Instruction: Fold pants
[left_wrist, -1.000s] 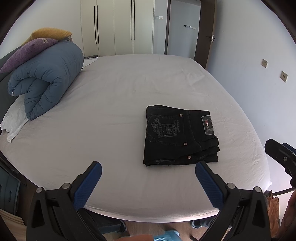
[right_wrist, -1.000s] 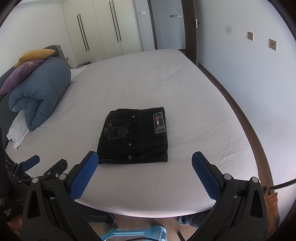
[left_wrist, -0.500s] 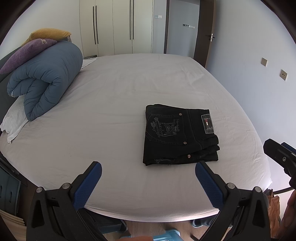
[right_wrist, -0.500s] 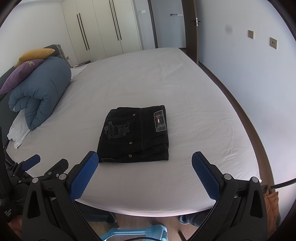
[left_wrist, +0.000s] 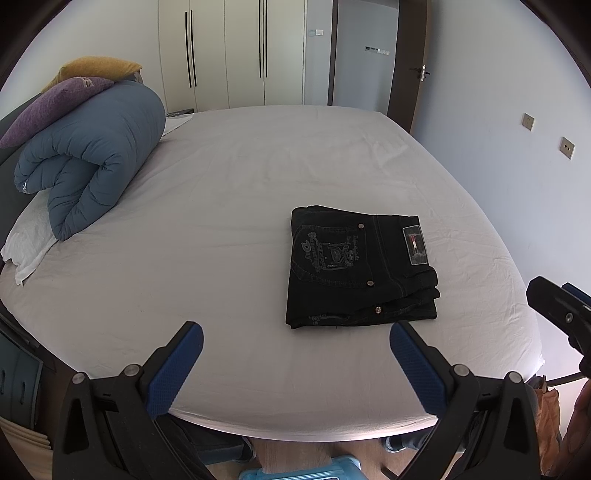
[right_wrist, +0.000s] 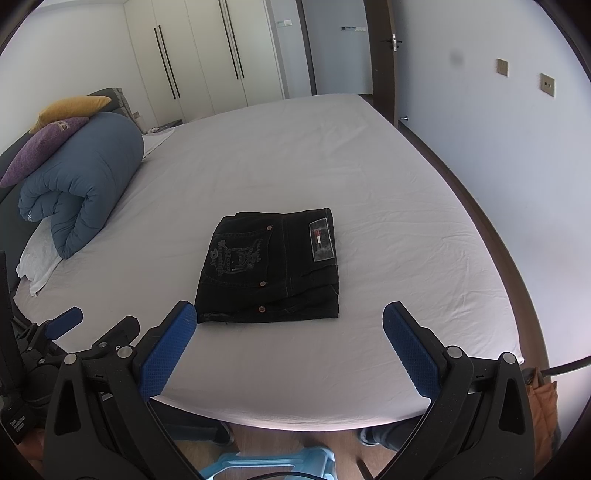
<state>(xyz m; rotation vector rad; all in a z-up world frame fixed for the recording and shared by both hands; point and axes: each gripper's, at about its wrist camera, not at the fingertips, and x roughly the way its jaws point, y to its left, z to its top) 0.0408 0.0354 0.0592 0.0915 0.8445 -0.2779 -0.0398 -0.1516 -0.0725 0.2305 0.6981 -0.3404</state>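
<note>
Black jeans (left_wrist: 354, 269) lie folded into a compact rectangle on the white bed sheet (left_wrist: 221, 206), back pocket embroidery and a grey label facing up. They also show in the right wrist view (right_wrist: 269, 269). My left gripper (left_wrist: 295, 332) is open and empty, held back over the bed's near edge, short of the jeans. My right gripper (right_wrist: 288, 314) is open and empty, also near the edge, just in front of the jeans. Neither touches the fabric.
A rolled blue duvet (left_wrist: 88, 166) with purple and yellow pillows (left_wrist: 59, 103) sits at the left head of the bed. White wardrobes (left_wrist: 229, 51) and a door stand behind. A wall runs along the right. A light blue stool (right_wrist: 273, 461) is below.
Both grippers have shifted very slightly; the jeans lie unmoved and both grippers stay open.
</note>
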